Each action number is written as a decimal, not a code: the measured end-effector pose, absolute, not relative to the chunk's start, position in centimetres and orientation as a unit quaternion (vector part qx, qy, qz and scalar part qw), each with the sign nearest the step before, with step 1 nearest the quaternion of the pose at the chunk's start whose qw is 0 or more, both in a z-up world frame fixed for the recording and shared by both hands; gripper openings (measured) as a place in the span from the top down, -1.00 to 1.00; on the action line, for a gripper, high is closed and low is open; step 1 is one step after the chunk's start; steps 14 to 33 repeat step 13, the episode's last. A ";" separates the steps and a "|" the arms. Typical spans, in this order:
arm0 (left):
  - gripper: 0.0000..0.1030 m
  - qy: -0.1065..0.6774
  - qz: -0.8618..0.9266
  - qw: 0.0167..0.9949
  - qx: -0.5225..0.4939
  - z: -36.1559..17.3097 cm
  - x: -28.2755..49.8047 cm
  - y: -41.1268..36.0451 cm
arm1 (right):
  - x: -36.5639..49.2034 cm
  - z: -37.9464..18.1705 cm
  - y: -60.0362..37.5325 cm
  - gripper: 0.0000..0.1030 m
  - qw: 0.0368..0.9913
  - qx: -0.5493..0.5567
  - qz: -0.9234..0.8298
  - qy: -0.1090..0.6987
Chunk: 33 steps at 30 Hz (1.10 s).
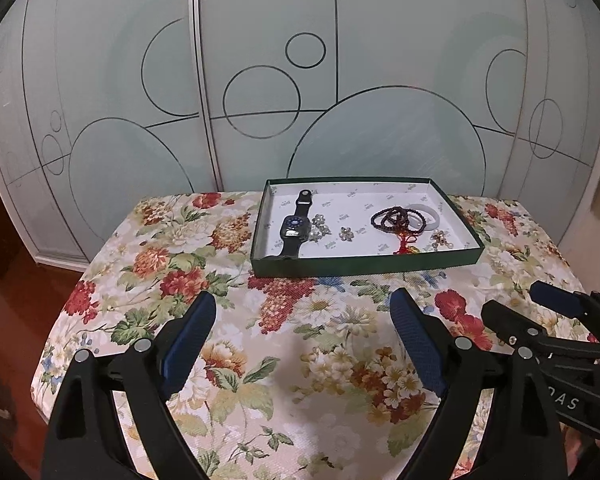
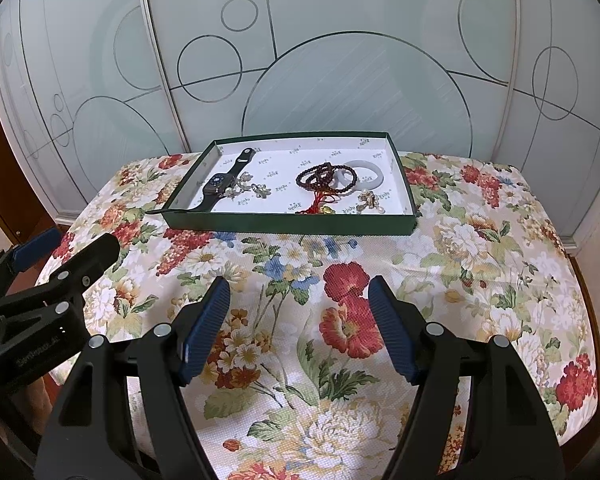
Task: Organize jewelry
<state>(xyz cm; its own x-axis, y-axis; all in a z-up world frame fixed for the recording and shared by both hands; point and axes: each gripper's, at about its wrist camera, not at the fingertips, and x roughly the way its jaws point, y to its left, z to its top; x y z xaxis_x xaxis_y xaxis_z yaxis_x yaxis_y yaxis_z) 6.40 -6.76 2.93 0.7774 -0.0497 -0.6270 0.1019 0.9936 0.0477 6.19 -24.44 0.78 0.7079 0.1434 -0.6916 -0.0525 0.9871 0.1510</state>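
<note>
Two blue-padded fingers of the left gripper (image 1: 302,316) stand spread apart and hold nothing, above the floral cloth (image 1: 236,384). Beyond, the green tray (image 1: 364,266) holds a watch (image 1: 294,229), a bead bracelet (image 1: 394,218) and a white bangle (image 1: 426,216). From the right wrist, the right gripper (image 2: 298,300) is likewise spread and unladen; the tray (image 2: 292,224) lies ahead, the left gripper (image 2: 66,246) at the left edge.

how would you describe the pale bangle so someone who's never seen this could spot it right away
Start at the green tray on the floral tablecloth and go to its far right corner. The pale bangle lies there, partly under the dark beaded bracelets. It is the only smooth, solid, whitish ring; everything near it is beaded or small and metallic.
</note>
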 end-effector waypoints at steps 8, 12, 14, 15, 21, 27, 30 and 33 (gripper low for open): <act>-0.70 0.337 -0.044 0.940 0.041 2.4 7.1 -6.6 | 6.3 0.5 -24.6 -0.39 0.921 0.062 0.051 0.380; -0.70 0.354 -0.034 0.934 0.038 1.3 7.8 -5.7 | 6.6 0.2 -25.1 -0.39 0.920 0.063 0.047 0.384; -0.70 0.358 -0.033 0.932 0.038 1.0 8.0 -5.5 | 6.8 0.1 -25.3 -0.39 0.920 0.063 0.045 0.385; -0.70 0.358 -0.033 0.932 0.038 1.0 8.0 -5.5 | 6.8 0.1 -25.3 -0.39 0.920 0.063 0.045 0.385; -0.70 0.358 -0.033 0.932 0.038 1.0 8.0 -5.5 | 6.8 0.1 -25.3 -0.39 0.920 0.063 0.045 0.385; -0.70 0.358 -0.033 0.932 0.038 1.0 8.0 -5.5 | 6.8 0.1 -25.3 -0.39 0.920 0.063 0.045 0.385; -0.70 0.358 -0.033 0.932 0.038 1.0 8.0 -5.5 | 6.8 0.1 -25.3 -0.39 0.920 0.063 0.045 0.385; -0.70 0.358 -0.033 0.932 0.038 1.0 8.0 -5.5 | 6.8 0.1 -25.3 -0.39 0.920 0.063 0.045 0.385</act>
